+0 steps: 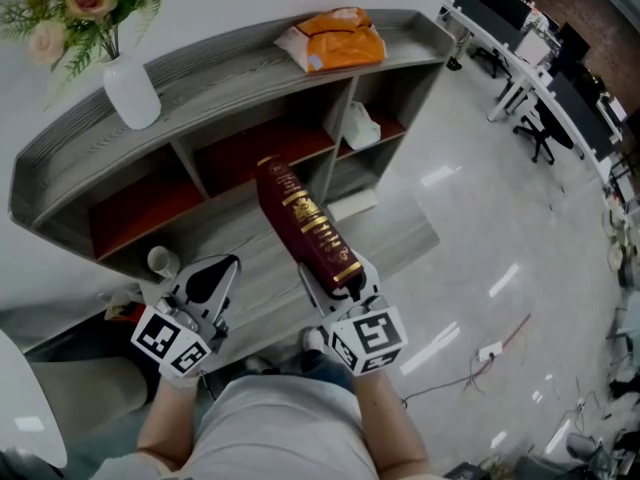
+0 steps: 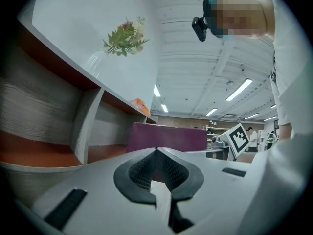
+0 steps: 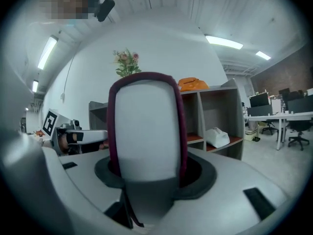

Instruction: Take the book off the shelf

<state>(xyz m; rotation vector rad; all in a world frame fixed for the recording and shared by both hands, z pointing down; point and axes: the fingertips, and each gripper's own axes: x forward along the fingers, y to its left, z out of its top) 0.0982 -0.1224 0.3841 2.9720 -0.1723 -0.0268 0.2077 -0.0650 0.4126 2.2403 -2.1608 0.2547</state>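
A thick maroon book [image 1: 305, 223] with gold lettering juts up and away from my right gripper [image 1: 335, 278], which is shut on its lower end. In the right gripper view the book's pale page edge [image 3: 146, 126] fills the space between the jaws of that gripper [image 3: 146, 177]. The book is out in front of the grey shelf unit [image 1: 240, 78], above its low ledge [image 1: 265, 268]. My left gripper [image 1: 225, 268] sits to the left of the book with its tips together and nothing in it. The left gripper view shows its jaws [image 2: 156, 151] met, with the book [image 2: 168, 137] just beyond.
On the shelf top stand a white vase [image 1: 130, 90] of flowers and an orange bag [image 1: 335, 38]. A white bag [image 1: 360, 126] lies in the right compartment, and a small cup [image 1: 160, 261] rests on the ledge. Desks and chairs [image 1: 540, 98] and floor cables [image 1: 480, 353] are to the right.
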